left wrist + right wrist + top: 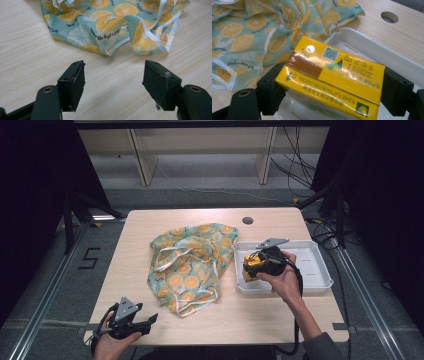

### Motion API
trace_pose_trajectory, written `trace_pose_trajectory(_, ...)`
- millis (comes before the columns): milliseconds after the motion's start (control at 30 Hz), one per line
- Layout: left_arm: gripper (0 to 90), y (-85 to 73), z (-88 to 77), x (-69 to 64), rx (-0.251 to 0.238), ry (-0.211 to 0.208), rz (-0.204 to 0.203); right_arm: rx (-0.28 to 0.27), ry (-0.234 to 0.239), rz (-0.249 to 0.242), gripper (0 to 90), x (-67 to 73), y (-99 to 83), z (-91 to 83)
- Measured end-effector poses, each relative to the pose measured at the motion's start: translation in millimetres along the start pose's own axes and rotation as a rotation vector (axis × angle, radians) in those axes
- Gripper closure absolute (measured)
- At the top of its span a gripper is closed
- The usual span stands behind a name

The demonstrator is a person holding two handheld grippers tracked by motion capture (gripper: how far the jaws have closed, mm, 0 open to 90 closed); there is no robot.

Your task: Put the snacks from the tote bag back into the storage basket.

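Pale wood counter [150, 227] on a grey floor, black curtains either side. Crumpled citrus-print cloth [192, 265] lies mid-counter. Right tongs [332, 87] clamp a yellow drink carton [329, 75] over the left end of the white tray [320, 270] by the right edge; the carton's long axis spans the jaws. Left tongs [113, 85] gape empty at the near-left corner.

- The left gripper [150, 318] is black, with a grey three-cornered plate [125, 306] mounted on top.
- Its two jaws are black bars, each faced with a dark, flat rectangular pad [75, 83], and each arm carries a brass-coloured ringed hole [47, 89].
- One pad of the left gripper shows a frayed, whitish fleck at its edge.
- The right gripper [248, 266] is black too and bears the same kind of grey plate [272, 242].
- A black cable [298, 320] trails from it.
- A dark grey sleeve [325, 346] covers the person's right forearm.
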State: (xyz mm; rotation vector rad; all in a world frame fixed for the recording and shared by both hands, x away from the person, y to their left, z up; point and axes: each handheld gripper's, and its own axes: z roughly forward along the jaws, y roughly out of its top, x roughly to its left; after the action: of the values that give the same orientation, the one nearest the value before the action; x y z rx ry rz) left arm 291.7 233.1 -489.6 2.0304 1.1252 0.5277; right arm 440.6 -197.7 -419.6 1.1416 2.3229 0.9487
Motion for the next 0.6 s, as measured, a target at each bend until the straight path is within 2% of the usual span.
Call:
trace_pose_trajectory(67,33.5,0.2,-0.1,0.0,0.002,-0.004,0.0,0.025,0.007,0.015,20.6,1.6,-2.7,1.5)
trace_pose_trajectory(100,33.5,0.3,-0.4,0.3,0.004,-0.004,0.009,0.01,0.0,0.011,20.6,2.0,-4.2,3.9)
trace_pose_trajectory(133,33.5,0.4,-0.5,-0.2,0.002,-0.001,0.009,0.024,-0.001,-0.005,20.6,1.4,-4.9,3.7)
trace_pose_trajectory(167,33.5,0.2,-0.3,-0.5,0.004,-0.001,0.003,0.018,-0.001,0.013,20.6,3.6,-5.6,4.6)
trace_pose_trajectory(200,33.5,0.0,1.0,-1.8,-0.011,-0.002,-0.013,0.031,0.0,-0.013,20.6,2.4,-5.8,4.3)
trace_pose_trajectory(267,33.4,0.0,1.4,-1.1,-0.008,0.0,-0.005,0.01,-0.003,0.002,20.6,5.0,-7.0,5.6)
trace_pose_trajectory(300,33.4,-0.2,1.5,-1.4,-0.006,-0.002,-0.01,0.007,-0.004,-0.011,20.6,4.1,-7.0,5.4)
trace_pose_trajectory(367,33.4,0.2,0.2,-0.8,0.0,-0.006,0.012,0.01,-0.002,0.004,20.6,5.3,-7.4,4.2)
trace_pose_trajectory(467,33.4,0.6,-0.6,-0.5,0.003,-0.004,0.016,0.023,0.002,0.007,20.6,5.5,-9.7,4.2)
trace_pose_trajectory(533,33.4,0.0,0.9,-2.2,-0.01,-0.004,-0.015,0.027,0.004,0.001,20.6,5.8,-11.1,4.6)
trace_pose_trajectory(600,33.3,0.2,1.7,-2.9,-0.024,-0.004,-0.016,0.013,-0.001,0.01,20.6,7.4,-12.5,6.7)
